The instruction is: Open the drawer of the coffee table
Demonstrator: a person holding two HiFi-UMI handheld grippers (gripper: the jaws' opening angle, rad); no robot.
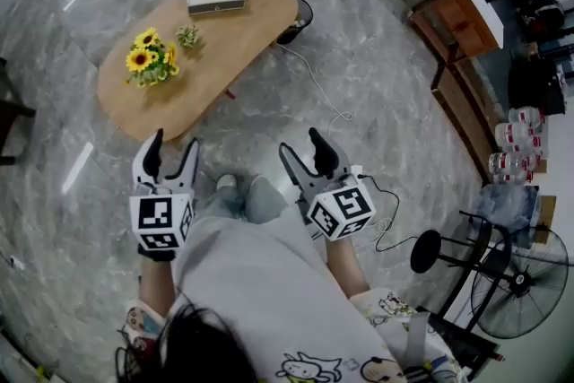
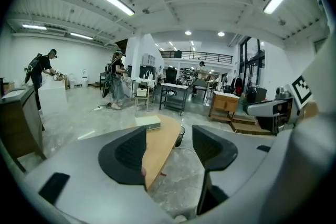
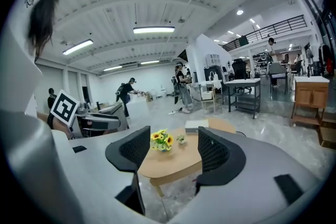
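Held close, grey left claw (image 1: 175, 144) and grey right claw (image 1: 299, 143) gape empty, well short of the oval wooden tabletop (image 1: 235, 45), seemingly readied for its unseen drawer.

Both forearms reach forward at the frame's lower centre; left tool (image 1: 173, 150) and right tool (image 1: 302, 148) point ahead, jaws wide apart, gripping nothing.

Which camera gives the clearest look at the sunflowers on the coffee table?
The head view: the sunflowers show whole from above, standing on the coffee table. The right gripper view shows them smaller and side-on. The left gripper view doesn't show them, only one end of the tabletop.
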